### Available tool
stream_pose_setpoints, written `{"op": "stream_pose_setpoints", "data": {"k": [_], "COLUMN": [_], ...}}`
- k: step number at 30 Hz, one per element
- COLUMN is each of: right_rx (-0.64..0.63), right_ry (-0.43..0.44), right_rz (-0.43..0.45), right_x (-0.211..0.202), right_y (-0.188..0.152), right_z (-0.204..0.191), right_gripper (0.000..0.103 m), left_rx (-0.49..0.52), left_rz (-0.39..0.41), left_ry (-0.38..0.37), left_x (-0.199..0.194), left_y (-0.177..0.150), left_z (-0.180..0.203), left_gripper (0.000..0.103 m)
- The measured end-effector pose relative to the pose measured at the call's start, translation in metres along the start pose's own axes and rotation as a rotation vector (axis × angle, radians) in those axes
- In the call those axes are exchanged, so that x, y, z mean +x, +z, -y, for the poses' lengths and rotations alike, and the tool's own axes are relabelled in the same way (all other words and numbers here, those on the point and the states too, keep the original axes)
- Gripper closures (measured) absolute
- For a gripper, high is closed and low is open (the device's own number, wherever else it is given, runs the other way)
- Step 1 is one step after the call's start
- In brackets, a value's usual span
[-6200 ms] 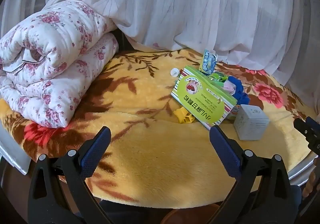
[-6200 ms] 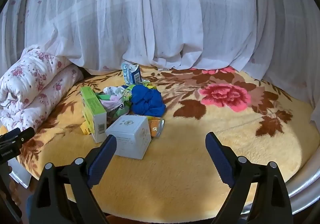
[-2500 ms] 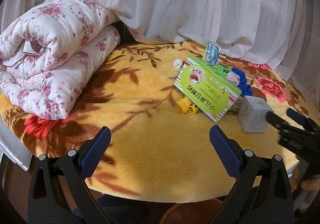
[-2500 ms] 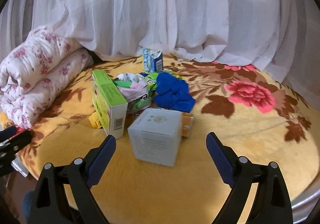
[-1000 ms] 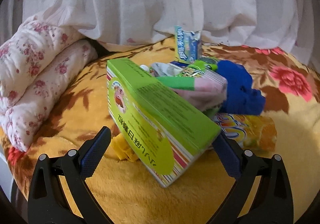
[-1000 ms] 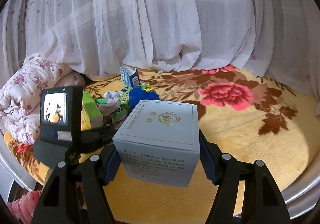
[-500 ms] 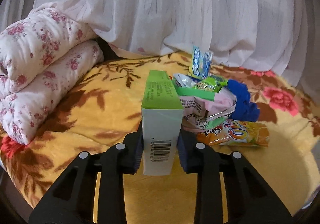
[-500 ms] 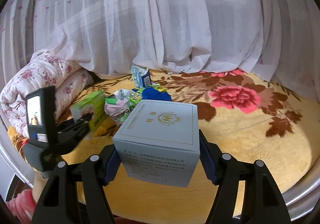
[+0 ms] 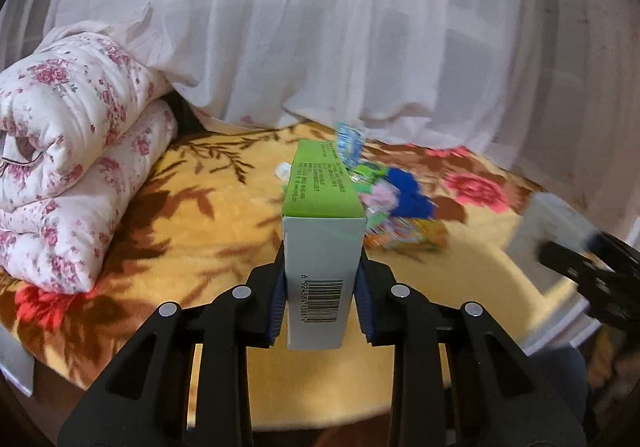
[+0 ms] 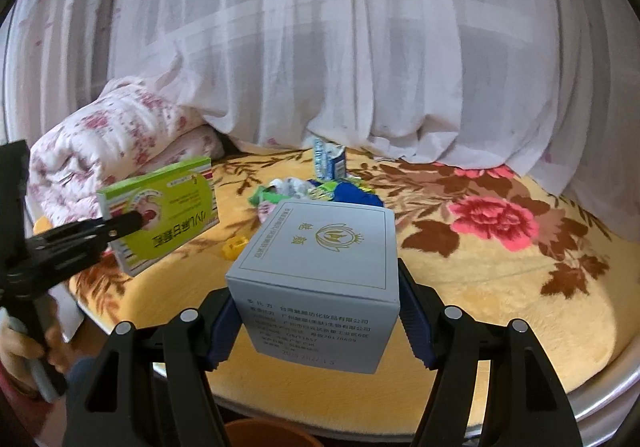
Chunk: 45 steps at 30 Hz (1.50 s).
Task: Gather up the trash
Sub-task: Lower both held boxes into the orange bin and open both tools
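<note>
My left gripper (image 9: 322, 303) is shut on a narrow green carton (image 9: 322, 187), barcode end toward the camera, lifted off the blanket. The right wrist view shows that green carton (image 10: 160, 215) tilted in the air at the left. My right gripper (image 10: 320, 311) is shut on a pale grey box (image 10: 320, 247) with printed text, also held up. On the blanket behind lie a blue crumpled piece (image 10: 356, 197), a small blue-white carton (image 10: 328, 163), crumpled wrappers (image 10: 288, 187), a yellow scrap (image 10: 234, 247) and an orange packet (image 9: 416, 237).
A folded floral quilt (image 9: 68, 167) is stacked at the left. White curtains (image 9: 360, 47) hang behind. The yellow flowered blanket (image 10: 500, 307) covers a round surface with a metal rim (image 10: 600, 387). An orange-brown rim (image 10: 272, 433) shows below the front edge. A hand (image 10: 24, 351) holds the left tool.
My left gripper went from wide open around the green carton to shut on it, then lifted it and drew back from the pile. The right gripper keeps the grey box and shifted slightly.
</note>
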State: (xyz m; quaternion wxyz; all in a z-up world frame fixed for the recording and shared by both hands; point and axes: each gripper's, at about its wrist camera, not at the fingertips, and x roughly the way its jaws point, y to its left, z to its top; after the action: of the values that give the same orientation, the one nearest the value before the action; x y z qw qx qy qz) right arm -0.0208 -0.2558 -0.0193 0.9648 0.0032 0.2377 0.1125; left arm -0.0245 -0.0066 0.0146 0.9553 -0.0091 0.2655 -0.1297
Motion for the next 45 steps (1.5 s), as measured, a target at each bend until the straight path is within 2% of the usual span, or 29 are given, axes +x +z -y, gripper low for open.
{"op": "stream_pose_setpoints", "data": {"k": [6, 12, 16, 21, 28, 32, 34, 36, 37, 38, 39, 45], "right_rx": [-0.090, -0.170, -0.201, -0.210, -0.147, -0.117, -0.111, -0.099, -0.094, -0.088, -0.079, -0.062], "right_ry": [0.061, 0.126, 0.162, 0.197, 0.227, 0.221, 0.207, 0.207, 0.203, 0.199, 0.198, 0.174], "right_rz": [-0.049, -0.127, -0.204, -0.351, -0.599, -0.693, -0.722, -0.756, -0.769, -0.776, -0.776, -0.753], "right_x": [-0.023, -0.042, -0.043, -0.020, 0.043, 0.074, 0.083, 0.090, 0.092, 0.093, 0.095, 0.089], "right_y": [-0.018, -0.044, -0.066, -0.103, -0.167, -0.194, -0.203, -0.211, -0.213, -0.215, -0.215, -0.213], "right_z": [-0.020, -0.041, -0.051, -0.059, -0.057, -0.052, -0.051, -0.049, -0.049, -0.047, -0.046, -0.039], "right_gripper": [0.036, 0.036, 0.036, 0.036, 0.036, 0.036, 0.035, 0.033, 0.024, 0.020, 0.020, 0.020], "left_rx": [0.055, 0.078, 0.081, 0.077, 0.036, 0.026, 0.018, 0.015, 0.009, 0.004, 0.002, -0.012], "left_rz": [-0.067, -0.217, -0.331, -0.493, -0.716, -0.841, -0.863, -0.868, -0.866, -0.858, -0.843, -0.853], "left_ry": [-0.111, -0.175, -0.208, -0.223, -0.207, -0.195, -0.174, -0.149, -0.144, -0.138, -0.127, -0.116], "left_x": [-0.054, -0.081, -0.081, -0.047, 0.021, 0.052, 0.059, 0.060, 0.060, 0.058, 0.055, 0.056], "left_y": [-0.030, -0.070, -0.100, -0.143, -0.201, -0.228, -0.234, -0.235, -0.233, -0.232, -0.229, -0.224], "left_z": [0.006, 0.005, 0.007, 0.012, 0.022, 0.030, 0.030, 0.028, 0.026, 0.023, 0.021, 0.013], "left_gripper": [0.074, 0.074, 0.074, 0.074, 0.074, 0.074, 0.073, 0.066, 0.051, 0.037, 0.033, 0.029]}}
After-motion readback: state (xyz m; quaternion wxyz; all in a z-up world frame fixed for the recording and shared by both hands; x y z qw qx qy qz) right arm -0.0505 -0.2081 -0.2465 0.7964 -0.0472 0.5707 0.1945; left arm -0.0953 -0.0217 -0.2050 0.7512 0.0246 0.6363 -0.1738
